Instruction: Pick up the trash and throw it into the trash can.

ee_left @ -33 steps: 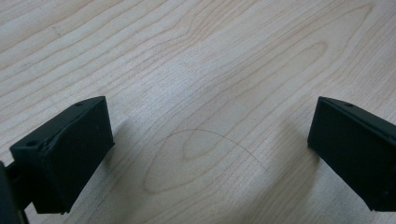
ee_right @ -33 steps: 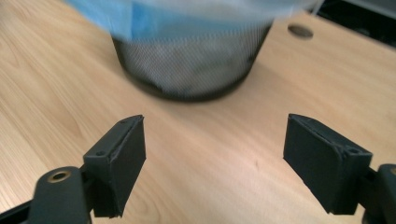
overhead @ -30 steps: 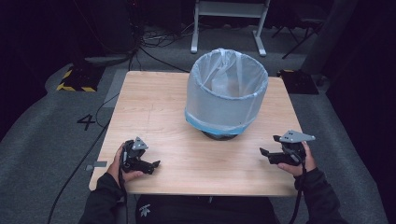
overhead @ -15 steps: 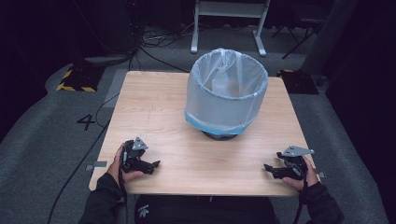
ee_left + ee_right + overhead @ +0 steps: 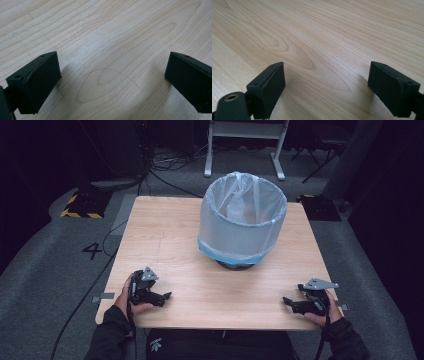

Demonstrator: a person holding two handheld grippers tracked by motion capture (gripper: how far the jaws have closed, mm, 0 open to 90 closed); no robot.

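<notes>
The fingers [image 5: 269,87] of the right gripper [image 5: 294,305] stood wide apart over bare wood, having just been opening, with nothing between them. The left gripper [image 5: 161,297] also gaped wide and empty, its fingers [image 5: 37,80] close above the table [image 5: 165,230]. Both grippers sat at the near edge, one by each corner, each held in a hand. The bin [image 5: 243,220], lined with a pale bag, stood upright at the table's middle, well apart from both; what lay inside it appeared unclear.
</notes>
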